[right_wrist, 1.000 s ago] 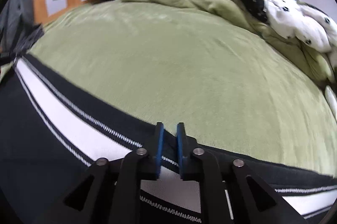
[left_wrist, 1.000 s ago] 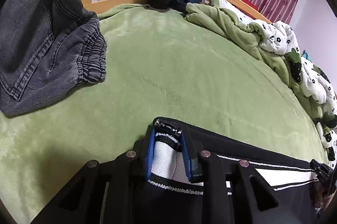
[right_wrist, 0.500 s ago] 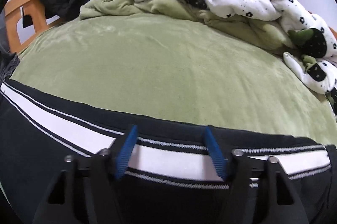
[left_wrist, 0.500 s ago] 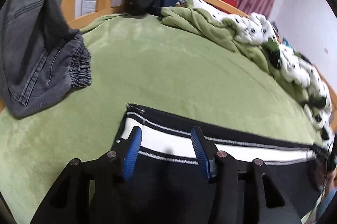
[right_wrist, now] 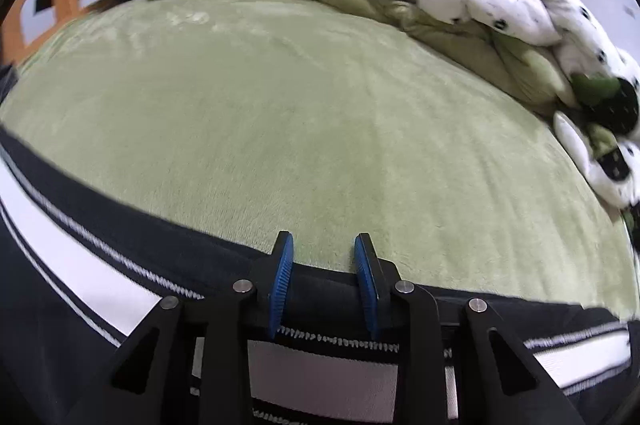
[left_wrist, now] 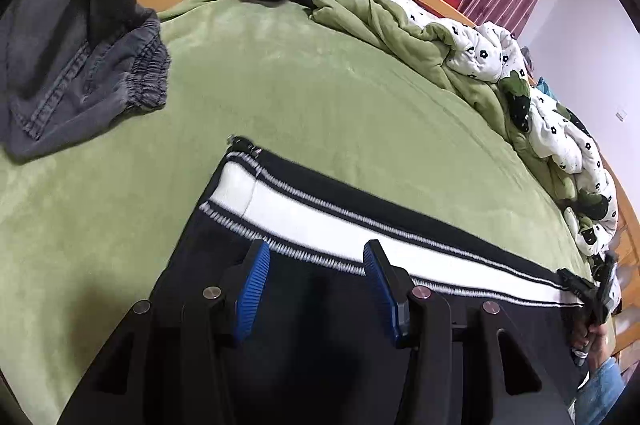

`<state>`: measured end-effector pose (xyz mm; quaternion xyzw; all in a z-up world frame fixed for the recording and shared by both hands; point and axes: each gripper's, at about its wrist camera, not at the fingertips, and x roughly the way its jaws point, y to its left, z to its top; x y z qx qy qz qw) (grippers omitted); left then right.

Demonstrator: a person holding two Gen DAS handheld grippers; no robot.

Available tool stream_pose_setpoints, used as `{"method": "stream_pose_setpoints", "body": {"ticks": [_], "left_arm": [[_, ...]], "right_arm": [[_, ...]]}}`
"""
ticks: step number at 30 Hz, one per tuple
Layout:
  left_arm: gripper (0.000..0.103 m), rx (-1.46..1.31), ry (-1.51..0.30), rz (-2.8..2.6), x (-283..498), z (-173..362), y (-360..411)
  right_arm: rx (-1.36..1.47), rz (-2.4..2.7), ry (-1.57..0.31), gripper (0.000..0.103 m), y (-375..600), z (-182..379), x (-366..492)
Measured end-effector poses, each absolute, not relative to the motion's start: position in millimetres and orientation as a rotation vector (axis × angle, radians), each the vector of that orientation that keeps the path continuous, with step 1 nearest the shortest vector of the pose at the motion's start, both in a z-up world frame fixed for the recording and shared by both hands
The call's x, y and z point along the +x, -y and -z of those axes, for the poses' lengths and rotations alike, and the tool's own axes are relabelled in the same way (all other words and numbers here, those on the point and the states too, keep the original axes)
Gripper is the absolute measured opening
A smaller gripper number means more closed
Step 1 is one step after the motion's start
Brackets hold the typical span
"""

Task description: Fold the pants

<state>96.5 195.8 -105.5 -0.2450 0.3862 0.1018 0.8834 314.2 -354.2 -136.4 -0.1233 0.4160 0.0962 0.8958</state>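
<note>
Black knit pants with a white side stripe (left_wrist: 320,221) lie flat along the near edge of the plush green bed (left_wrist: 320,97), apparently one lengthwise fold done, crosswise folds left. Left claw (left_wrist: 316,265) hovers open above them; right claw (right_wrist: 323,257) is closing over the dark edge, not yet pinching

Left tool (left_wrist: 314,263) open, right tool (right_wrist: 322,257) closing
</note>
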Motion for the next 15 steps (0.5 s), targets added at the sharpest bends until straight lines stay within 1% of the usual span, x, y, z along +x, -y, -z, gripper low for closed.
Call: {"method": "stream_pose_setpoints", "body": {"ticks": [1, 3, 4, 5, 6, 7, 11, 15], "left_arm": [[0.047, -0.505, -0.808, -0.209, 91.5, 103.5, -195.1], [0.048, -0.498, -0.815, -0.199, 81.9, 99.9, -194.7], [0.051, -0.5, -0.822, -0.19, 75.1, 98.8, -194.1], [0.052, -0.502, -0.829, -0.182, 68.5, 98.1, -192.9], [0.052, -0.503, -0.834, -0.176, 61.8, 97.6, -191.7], [0.052, -0.502, -0.838, -0.174, 52.3, 97.0, -190.2], [0.052, -0.537, -0.818, -0.136, 14.2, 94.5, -185.6], [0.052, -0.585, -0.815, -0.12, -23.2, 103.4, -187.8]], "right_arm": [[-0.177, -0.186, -0.85, 0.03, 357.6, 125.3, 307.4], [-0.111, -0.17, -0.832, 0.033, 356.7, 111.1, 294.8], [-0.072, -0.168, -0.818, 0.039, 353.6, 100.1, 283.1], [-0.047, -0.171, -0.811, 0.05, 349.5, 92.3, 272.6], [-0.032, -0.175, -0.803, 0.054, 345.3, 86.6, 263.9], [-0.012, -0.182, -0.789, 0.055, 339.7, 79.2, 251.9], [0.009, -0.202, -0.782, 0.055, 314.4, 52.9, 208.8], [-0.023, -0.259, -0.8, 0.055, 292.4, 40.2, 175.7]]}}
